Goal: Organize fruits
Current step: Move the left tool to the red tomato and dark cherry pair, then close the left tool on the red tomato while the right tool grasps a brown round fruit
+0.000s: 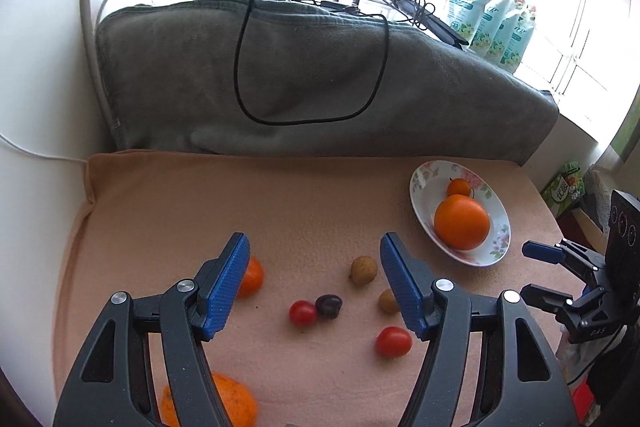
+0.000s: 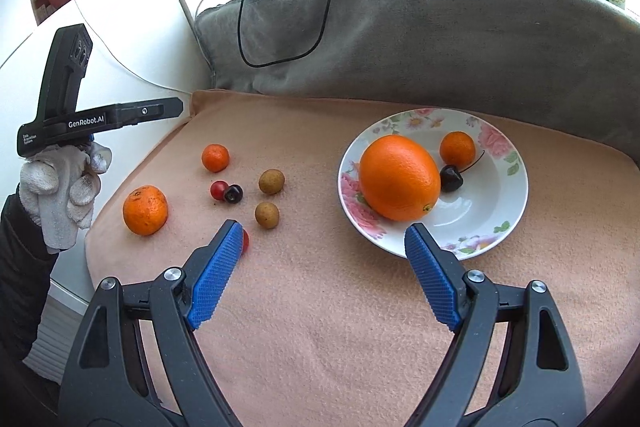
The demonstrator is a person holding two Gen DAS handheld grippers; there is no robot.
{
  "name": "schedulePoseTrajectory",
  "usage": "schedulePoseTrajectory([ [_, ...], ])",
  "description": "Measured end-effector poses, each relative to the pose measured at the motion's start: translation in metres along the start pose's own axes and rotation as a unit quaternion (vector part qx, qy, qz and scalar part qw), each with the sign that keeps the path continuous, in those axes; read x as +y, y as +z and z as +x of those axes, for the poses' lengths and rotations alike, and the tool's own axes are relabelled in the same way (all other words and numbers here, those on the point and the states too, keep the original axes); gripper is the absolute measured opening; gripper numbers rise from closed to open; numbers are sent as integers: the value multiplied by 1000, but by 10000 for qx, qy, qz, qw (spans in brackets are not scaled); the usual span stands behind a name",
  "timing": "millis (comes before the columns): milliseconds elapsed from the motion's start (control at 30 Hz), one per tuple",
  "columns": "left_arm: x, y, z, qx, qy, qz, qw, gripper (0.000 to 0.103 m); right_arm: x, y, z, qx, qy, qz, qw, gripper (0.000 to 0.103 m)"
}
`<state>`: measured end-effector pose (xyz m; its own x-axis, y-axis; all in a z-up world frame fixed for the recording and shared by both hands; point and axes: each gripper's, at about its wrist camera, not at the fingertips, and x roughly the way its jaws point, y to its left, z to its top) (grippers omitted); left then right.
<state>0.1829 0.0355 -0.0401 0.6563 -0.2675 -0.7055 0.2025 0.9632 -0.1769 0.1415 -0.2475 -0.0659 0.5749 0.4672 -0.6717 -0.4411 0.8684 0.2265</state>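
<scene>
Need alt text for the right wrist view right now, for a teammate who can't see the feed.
The open right gripper hovers over a peach cloth, facing a floral plate holding a large orange, a small tangerine and a dark cherry. Seven smaller fruits lie loose on the cloth to the left, where a gloved hand holds the left gripper.

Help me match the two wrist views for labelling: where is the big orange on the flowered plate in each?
Left wrist: the big orange sits right of centre, beyond the left gripper.
Right wrist: the big orange sits just right of centre, above the right gripper.
Shared landmark: the flowered plate under it.
</scene>
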Motion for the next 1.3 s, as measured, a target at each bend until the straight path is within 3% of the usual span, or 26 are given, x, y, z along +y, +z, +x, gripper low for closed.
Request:
schedulePoseTrajectory([
  [133, 8, -15, 6, 110, -38, -78, 9999, 65, 8, 1, 7, 48, 58, -69, 9999, 85],
  [367, 9, -36, 19, 344, -188, -109, 9992, 41, 19, 2, 20, 152, 240, -103, 9995, 85],
  [467, 8, -44, 26, 486, -197, 16, 9986, 36, 20, 3, 26, 205, 368, -65, 9991, 85],
  [600, 7, -51, 35, 707, -81, 210, 9972, 34, 22, 3, 36, 280, 506, -29, 9983, 83],
  [700, 4, -54, 40, 809, 32, 390, 9960, 30, 24, 3, 45, 398, 605, 12, 9974, 70],
  [867, 0, -60, 51, 1009, 58, 557, 9933, 26, 27, 3, 58, 543, 686, 48, 9962, 56],
  [1300, 2, -60, 69, 1221, 177, 726, 9897, 26, 29, 7, 84, 780, 788, 154, 9937, 49],
])
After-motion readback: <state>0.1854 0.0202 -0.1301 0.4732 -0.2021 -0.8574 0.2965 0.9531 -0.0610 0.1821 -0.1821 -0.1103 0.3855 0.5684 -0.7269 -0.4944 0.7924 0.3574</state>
